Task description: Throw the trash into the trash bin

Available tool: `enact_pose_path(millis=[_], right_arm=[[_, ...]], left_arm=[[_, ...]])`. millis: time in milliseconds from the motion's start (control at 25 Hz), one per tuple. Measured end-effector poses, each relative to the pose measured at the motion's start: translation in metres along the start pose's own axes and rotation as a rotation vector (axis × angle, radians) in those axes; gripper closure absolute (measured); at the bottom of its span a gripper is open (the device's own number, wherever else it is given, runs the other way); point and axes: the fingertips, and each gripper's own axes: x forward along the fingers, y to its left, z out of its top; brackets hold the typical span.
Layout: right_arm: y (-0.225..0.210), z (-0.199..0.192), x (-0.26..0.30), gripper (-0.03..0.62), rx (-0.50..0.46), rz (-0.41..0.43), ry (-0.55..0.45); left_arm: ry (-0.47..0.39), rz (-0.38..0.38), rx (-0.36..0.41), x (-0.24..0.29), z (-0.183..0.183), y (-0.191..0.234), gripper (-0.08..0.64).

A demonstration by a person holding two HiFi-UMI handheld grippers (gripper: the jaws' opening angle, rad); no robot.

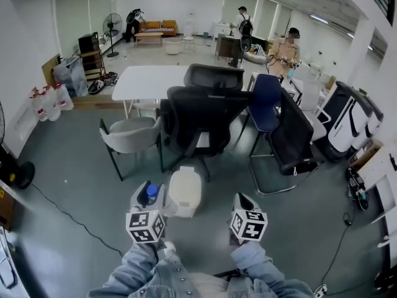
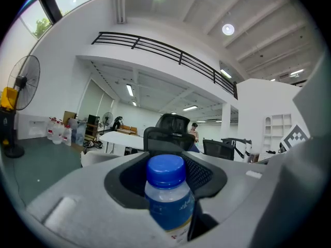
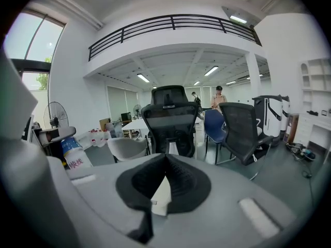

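Bottle: the bottle (image 2: 166, 192), clear with a blue cap, stands upright between your left jaws, with the cap above the pads.
Left gripper: your left gripper (image 1: 149, 201) is clamped on the bottle. The jaws are parted only by its width, with the black pads against its body.
Right gripper: your right gripper (image 1: 243, 201) holds nothing, and its pads meet at the tips. A pale wedge shows in the slit below them, but you cannot tell what it is.
Bin: the white bin (image 1: 185, 192) stands on the floor between your two grippers and a little ahead of them. In the head view the bottle sits just beside its left edge.
Head view only: this view alone shows the bin, the marker cubes (image 1: 146, 226) and your denim sleeves (image 1: 142, 272) below them.
Left gripper view only: it looks up and outward to a black railing (image 2: 165, 50) under ceiling lights, and to a fan (image 2: 23, 81) by the left wall.
Right gripper view only: it catches the bottle from the side at its left edge, with red print on the label.
Floor: the grey floor (image 1: 68, 166) has a dark cable (image 1: 74, 222) trailing across it on your left.
Room: black chairs (image 1: 201, 120) crowd just beyond the bin, with a grey chair (image 1: 130, 135) to their left and a blue chair (image 1: 267, 101) to their right. A white table (image 1: 152, 79) stands behind them, and people stand at the far end.
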Motion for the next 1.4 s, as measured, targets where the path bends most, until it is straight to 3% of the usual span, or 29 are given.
enact_pose_path(millis=[320,640,840,1400], right_arm=[[0.029,0.059,0.089,0.589,-0.030,-0.001,-0.008],[0.042,0.079,0.161,0.589,-0.048,-0.016,0.027],[0.021,0.080,0.194,0.589,-0.015,-0.024,0.050],[-0.015,0.097,0.263,0.589,-0.042,0.069,0.099]], left_arm=[[-0.023,-0.038,-0.008,0.097,0.033,0.049,0.360],[0.046,-0.053,-0.025,0.164,0.016,0.089,0.360],[0.089,-0.058,-0.019,0.195,0.001,0.086,0.360],[0.098,0.075,-0.014,0.244,-0.007,0.079,0.360]])
